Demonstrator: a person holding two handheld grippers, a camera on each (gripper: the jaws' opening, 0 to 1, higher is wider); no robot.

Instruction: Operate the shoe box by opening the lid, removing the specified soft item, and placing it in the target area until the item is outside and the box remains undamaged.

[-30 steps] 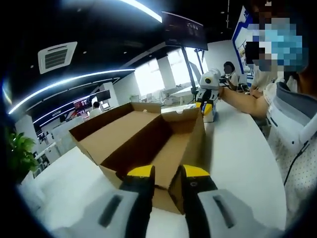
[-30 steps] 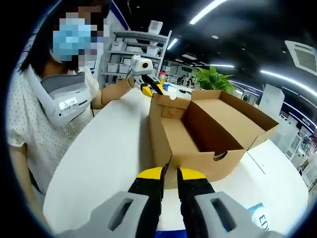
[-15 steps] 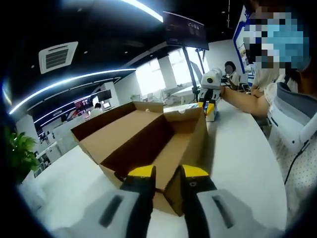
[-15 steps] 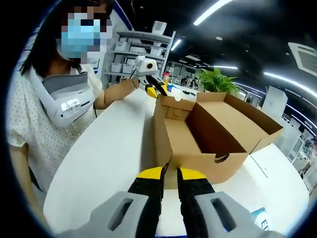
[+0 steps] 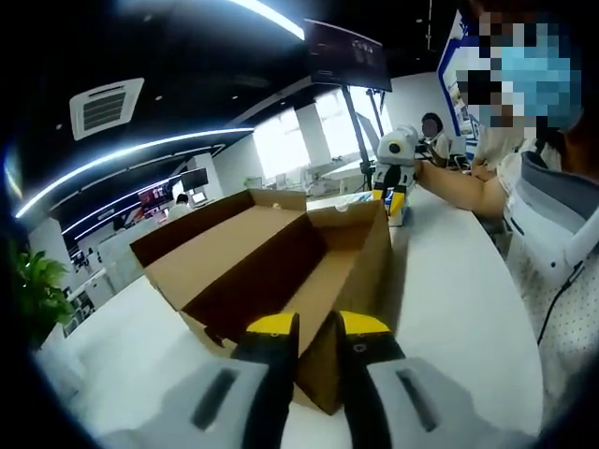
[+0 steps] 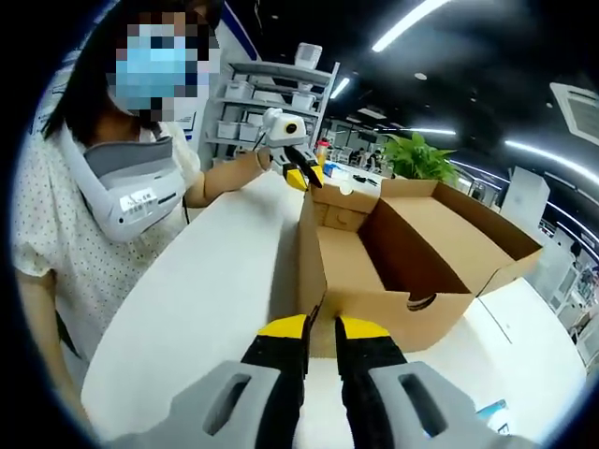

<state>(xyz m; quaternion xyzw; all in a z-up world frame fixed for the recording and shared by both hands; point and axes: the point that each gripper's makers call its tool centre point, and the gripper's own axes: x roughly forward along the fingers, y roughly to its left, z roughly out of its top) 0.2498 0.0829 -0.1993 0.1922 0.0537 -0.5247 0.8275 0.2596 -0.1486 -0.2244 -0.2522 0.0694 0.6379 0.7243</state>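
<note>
The shoe box [image 5: 271, 271] now sits a little closer between the left tongs [image 5: 316, 327] than half a second ago: its near corner wall reaches deeper down between the yellow tips, which are clenched on that cardboard edge. In the right gripper view the box [image 6: 402, 267] has slid slightly toward 3 o'clock, and the right tongs [image 6: 320, 327] pinch the opposite end wall at its lower corner. With both ends held and the top open, my reading is that the lid step is finished and the box is being steadied or shifted on the white worktop [image 6: 206, 281].

The soft item cannot be seen; the interior that shows looks bare cardboard, though the floor is partly hidden.

The left gripper view shows the long inner wall and a window at 12 o'clock. The right gripper view shows a potted plant [image 6: 421, 159] at 1 o'clock and a shelving rack [image 6: 281, 108] at 11 o'clock.
</note>
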